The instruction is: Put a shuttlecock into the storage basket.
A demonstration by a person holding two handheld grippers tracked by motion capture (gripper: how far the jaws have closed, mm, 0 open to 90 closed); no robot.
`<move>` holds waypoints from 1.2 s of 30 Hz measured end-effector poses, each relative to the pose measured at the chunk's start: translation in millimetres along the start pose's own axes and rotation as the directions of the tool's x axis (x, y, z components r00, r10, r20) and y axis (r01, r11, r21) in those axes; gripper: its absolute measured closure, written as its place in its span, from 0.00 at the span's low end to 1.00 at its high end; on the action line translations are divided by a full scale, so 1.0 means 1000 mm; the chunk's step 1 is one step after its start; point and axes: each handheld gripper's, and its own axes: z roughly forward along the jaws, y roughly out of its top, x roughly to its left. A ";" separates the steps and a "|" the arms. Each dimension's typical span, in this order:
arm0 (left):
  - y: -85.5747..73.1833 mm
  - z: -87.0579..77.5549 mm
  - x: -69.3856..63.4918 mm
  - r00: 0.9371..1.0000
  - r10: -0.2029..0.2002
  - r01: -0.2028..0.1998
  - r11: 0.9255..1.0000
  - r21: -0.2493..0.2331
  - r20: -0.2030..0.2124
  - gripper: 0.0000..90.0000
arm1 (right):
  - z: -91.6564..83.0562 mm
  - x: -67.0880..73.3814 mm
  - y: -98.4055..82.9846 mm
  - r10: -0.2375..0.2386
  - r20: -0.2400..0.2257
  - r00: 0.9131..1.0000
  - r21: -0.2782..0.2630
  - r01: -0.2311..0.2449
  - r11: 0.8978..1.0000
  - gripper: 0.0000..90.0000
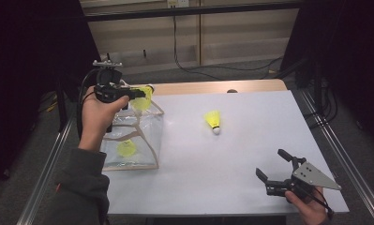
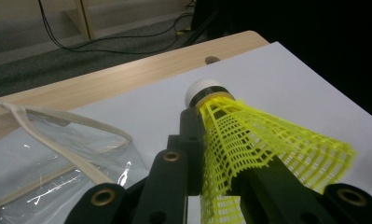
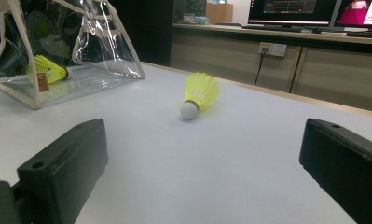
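Note:
My left gripper is raised over the open top of a clear plastic bag at the table's left. It is shut on the skirt of a yellow net shuttlecock. In the left gripper view the black jaws of the left gripper pinch the held shuttlecock, whose white cork points away. A second shuttlecock lies inside the bag. A third shuttlecock rests on the white table, cork toward me. My right gripper sits open near the front right, and in its own view the right gripper faces that loose shuttlecock.
The white sheet covers most of a wooden table. In the right gripper view the bag stands at upper left with a shuttlecock in the bag. Metal rails run along both table sides. Cables lie on the floor beyond.

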 end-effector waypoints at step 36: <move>-0.005 -0.010 0.019 0.998 -0.025 0.025 1.000 -0.008 -0.058 0.93 | 0.000 0.000 0.000 -0.001 -0.001 1.000 -0.001 0.001 1.000 0.01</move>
